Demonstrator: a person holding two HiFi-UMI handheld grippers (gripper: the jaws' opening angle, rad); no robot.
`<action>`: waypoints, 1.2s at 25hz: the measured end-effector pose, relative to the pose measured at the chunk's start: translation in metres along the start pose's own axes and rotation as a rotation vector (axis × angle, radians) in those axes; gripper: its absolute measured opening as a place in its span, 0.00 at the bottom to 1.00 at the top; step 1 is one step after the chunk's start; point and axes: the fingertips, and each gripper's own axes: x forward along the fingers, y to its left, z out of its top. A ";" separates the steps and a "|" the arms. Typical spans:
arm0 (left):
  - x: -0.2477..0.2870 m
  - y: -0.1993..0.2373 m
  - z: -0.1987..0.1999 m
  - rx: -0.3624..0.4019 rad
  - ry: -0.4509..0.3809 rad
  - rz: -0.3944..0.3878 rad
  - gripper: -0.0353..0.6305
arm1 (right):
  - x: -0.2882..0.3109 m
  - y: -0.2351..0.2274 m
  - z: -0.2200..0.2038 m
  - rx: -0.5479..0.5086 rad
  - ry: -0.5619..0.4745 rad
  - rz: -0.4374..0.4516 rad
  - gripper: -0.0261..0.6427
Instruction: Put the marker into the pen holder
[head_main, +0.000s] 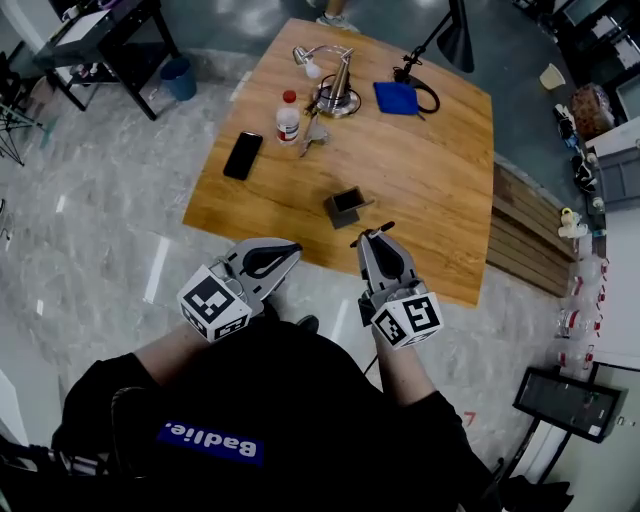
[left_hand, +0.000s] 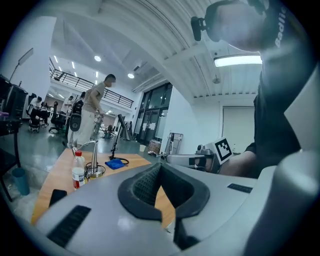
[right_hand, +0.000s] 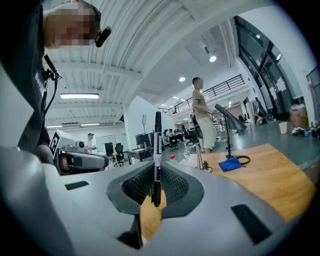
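Note:
The pen holder (head_main: 347, 205), a small dark square box, stands on the wooden table (head_main: 440, 190) near its front edge. My right gripper (head_main: 374, 240) hovers just in front of it, shut on a black marker (head_main: 372, 234) that lies crosswise at the fingertips. In the right gripper view the marker (right_hand: 157, 145) stands upright between the pads, its tip poking above the jaws. My left gripper (head_main: 295, 247) is held to the left at the table's front edge, shut with nothing in it (left_hand: 160, 167). The pen holder does not show in either gripper view.
Further back on the table are a black phone (head_main: 242, 155), a small red-capped bottle (head_main: 288, 117), a metal desk lamp (head_main: 335, 85), a blue cloth (head_main: 397, 97) and a black lamp (head_main: 455, 40). A person (right_hand: 202, 120) stands beyond the table.

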 end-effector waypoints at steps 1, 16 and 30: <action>0.003 0.007 0.001 0.007 0.002 -0.013 0.07 | 0.006 -0.006 0.001 0.001 0.002 -0.019 0.10; 0.063 0.074 -0.002 0.008 0.036 -0.112 0.07 | 0.070 -0.085 -0.006 0.032 -0.002 -0.086 0.10; 0.121 0.085 -0.022 -0.057 0.091 0.092 0.07 | 0.111 -0.173 -0.062 0.169 0.062 0.257 0.09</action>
